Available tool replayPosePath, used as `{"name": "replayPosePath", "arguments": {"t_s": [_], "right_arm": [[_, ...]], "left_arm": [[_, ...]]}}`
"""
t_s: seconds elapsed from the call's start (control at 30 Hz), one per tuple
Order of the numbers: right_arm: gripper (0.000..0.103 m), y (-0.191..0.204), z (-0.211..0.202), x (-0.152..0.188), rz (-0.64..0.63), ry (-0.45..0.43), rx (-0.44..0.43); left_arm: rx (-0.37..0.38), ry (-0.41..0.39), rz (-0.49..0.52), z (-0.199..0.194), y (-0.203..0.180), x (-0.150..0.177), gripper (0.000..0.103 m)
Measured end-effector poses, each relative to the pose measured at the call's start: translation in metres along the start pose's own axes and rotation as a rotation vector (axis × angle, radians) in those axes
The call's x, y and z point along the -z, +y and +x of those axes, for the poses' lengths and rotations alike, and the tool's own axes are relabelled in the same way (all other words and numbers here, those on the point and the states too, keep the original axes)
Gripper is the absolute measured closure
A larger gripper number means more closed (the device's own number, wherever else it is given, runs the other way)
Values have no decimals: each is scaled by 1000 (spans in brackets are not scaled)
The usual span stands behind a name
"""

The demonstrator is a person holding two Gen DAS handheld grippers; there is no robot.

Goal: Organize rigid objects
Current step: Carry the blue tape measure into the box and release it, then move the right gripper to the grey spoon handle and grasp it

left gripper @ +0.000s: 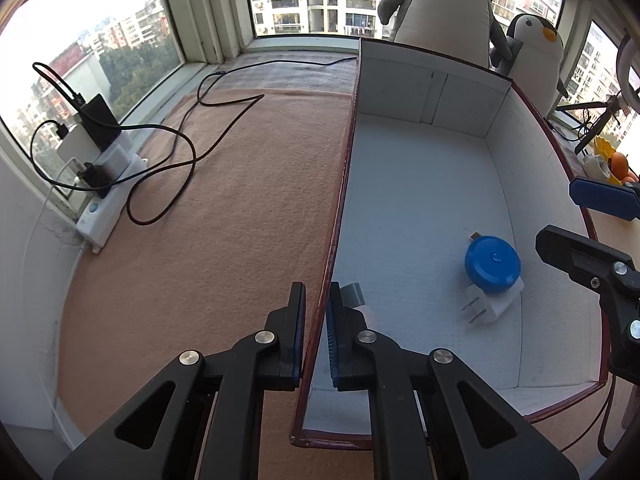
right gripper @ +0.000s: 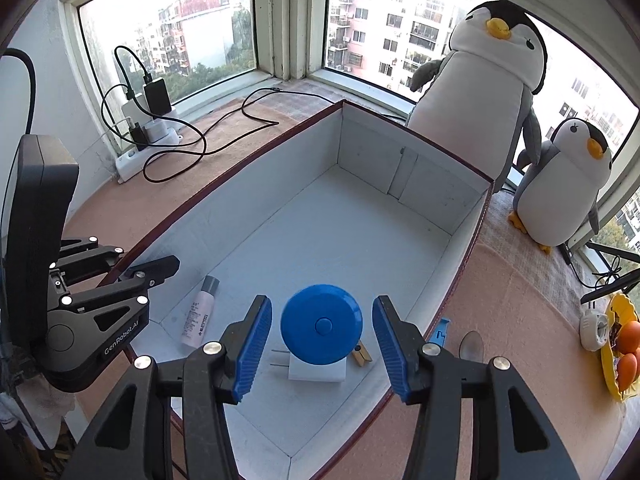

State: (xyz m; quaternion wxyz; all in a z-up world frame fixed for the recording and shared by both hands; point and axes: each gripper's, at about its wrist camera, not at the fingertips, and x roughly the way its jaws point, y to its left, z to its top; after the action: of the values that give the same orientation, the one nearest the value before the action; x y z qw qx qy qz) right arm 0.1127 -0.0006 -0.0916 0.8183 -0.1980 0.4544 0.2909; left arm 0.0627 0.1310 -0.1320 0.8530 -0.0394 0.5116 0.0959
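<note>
A white-lined cardboard box [left gripper: 420, 184] with a dark red rim stands on the tan mat. My left gripper [left gripper: 318, 292] is shut on its left wall, one finger inside and one outside. In the box a blue round disc [right gripper: 321, 324] rests on a white plug adapter [right gripper: 316, 370]. A wooden clothespin [right gripper: 362, 354] lies beside them. My right gripper [right gripper: 323, 306] hangs open over the disc, with gaps between its blue pads and the disc on both sides. A pink tube with a grey cap [right gripper: 200, 314] lies by the left wall.
Two plush penguins [right gripper: 480, 92] stand behind and to the right of the box. A power strip with chargers and black cables [left gripper: 104, 184] lies at the left. A yellow tray of oranges [right gripper: 624, 344], a white round device [right gripper: 594, 330] and a blue clip [right gripper: 440, 332] sit to the right.
</note>
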Motion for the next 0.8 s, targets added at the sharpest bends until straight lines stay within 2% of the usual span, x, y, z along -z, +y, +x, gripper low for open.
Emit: {"name": "replayPosePath", "arguments": {"t_s": [0.03, 0.1, 0.53, 0.8], "right_arm": [[40, 0, 0, 0, -4, -2, 1], [31, 2, -2, 1, -12, -10, 11], [31, -3, -8, 4, 5, -19, 12], [31, -27, -20, 14, 70, -30, 5]], "left_arm": [[0, 0, 0, 0, 0, 0, 94], [1, 0, 0, 0, 0, 0, 94], [-1, 0, 0, 0, 1, 1, 94], [-2, 1, 1, 1, 0, 1, 94]]}}
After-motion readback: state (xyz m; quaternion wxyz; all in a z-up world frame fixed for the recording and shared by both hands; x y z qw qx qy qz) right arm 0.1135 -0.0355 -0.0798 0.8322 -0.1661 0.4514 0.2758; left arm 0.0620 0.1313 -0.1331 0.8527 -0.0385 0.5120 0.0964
